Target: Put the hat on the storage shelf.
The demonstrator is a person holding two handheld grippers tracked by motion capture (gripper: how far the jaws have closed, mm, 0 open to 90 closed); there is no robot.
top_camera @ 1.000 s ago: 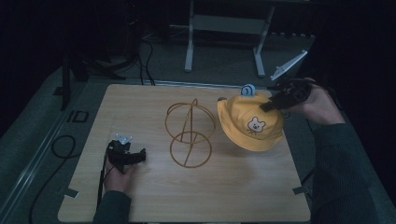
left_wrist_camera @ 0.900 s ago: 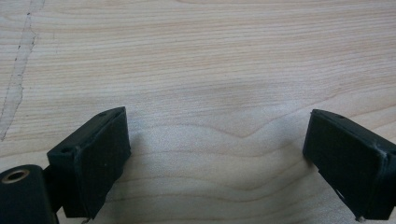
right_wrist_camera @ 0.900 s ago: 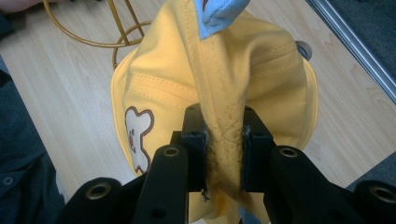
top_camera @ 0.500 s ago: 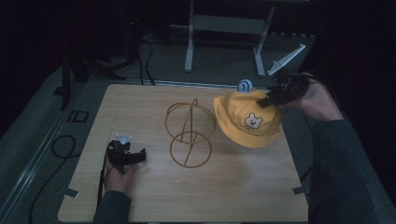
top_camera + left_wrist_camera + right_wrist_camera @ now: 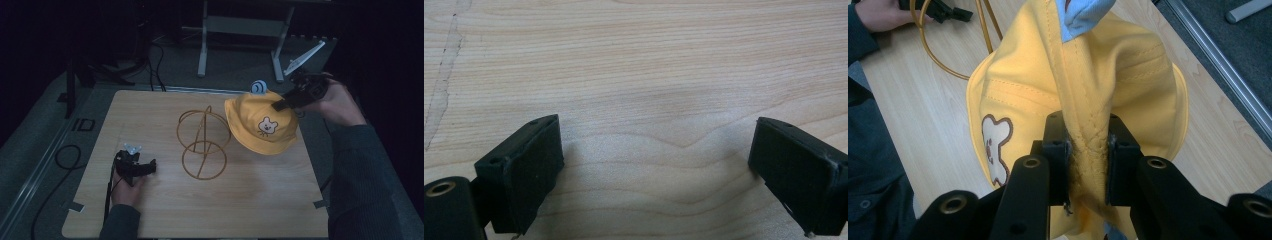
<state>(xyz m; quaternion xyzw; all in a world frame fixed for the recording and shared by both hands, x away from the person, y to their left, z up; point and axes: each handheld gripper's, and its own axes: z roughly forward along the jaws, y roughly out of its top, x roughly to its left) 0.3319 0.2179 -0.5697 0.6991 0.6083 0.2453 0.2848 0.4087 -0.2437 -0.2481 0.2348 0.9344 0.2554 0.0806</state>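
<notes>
Right tongs pinching the yellow hat above the table's far right corner.

The right gripper [image 5: 1087, 150] is pressed onto a fold of the yellow hat's [image 5: 262, 122] crown, at about one o'clock on the wooden table [image 5: 260, 200], the hat just right of the wire stand [image 5: 202, 142]. At eight o'clock, the left gripper [image 5: 656, 160] rests on the wood, jaws spread with nothing between them.

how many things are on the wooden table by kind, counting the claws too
yellow fabric bucket hat with a bear patch: 1, pinched in the right claw
gold wire hat stand: 1
black two-jaw claws: 2; the left claw rests open on the light wooden table
total: 4
</notes>
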